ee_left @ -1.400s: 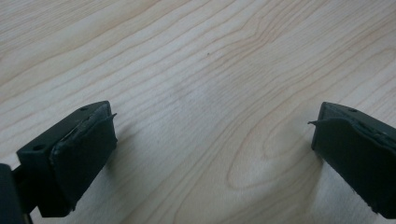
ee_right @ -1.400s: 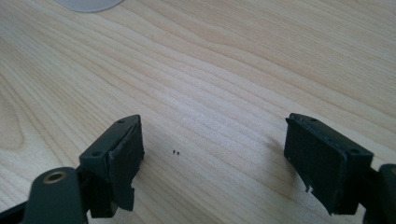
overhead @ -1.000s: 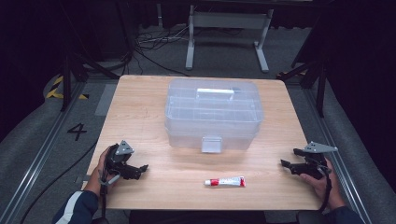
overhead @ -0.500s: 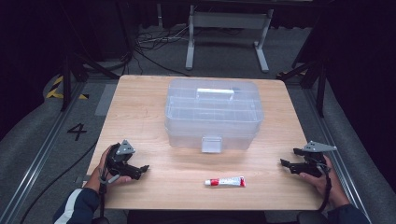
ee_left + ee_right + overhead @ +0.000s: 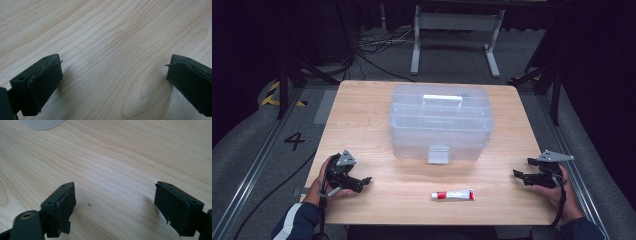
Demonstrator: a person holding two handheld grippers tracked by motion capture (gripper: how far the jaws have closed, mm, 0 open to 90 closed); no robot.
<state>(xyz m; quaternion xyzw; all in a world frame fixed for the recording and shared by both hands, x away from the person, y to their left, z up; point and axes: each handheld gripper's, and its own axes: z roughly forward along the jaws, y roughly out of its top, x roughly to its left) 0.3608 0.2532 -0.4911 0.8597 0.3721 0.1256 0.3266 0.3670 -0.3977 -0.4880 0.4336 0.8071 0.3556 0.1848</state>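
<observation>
A clear plastic storage box (image 5: 440, 121) with a white handle and a front latch stands shut in the middle of the wooden table (image 5: 362, 130). In front of it lies a small white tube with a red cap (image 5: 453, 194). My left gripper (image 5: 362, 182) rests near the table's front left, held by a hand, its jaws wide apart over bare wood (image 5: 112, 62). My right gripper (image 5: 518, 175) rests near the front right edge, jaws also apart with nothing between them (image 5: 112, 195). Both grippers are well apart from the tube and the box.
A corner of the clear box (image 5: 41, 123) shows at the top of the right gripper view. Beyond the table stand a metal frame (image 5: 454, 30) and cables on the grey floor. A floor mark "4" (image 5: 294, 141) lies to the left.
Both hands and grippers stay almost still; the box and tube have not moved.
</observation>
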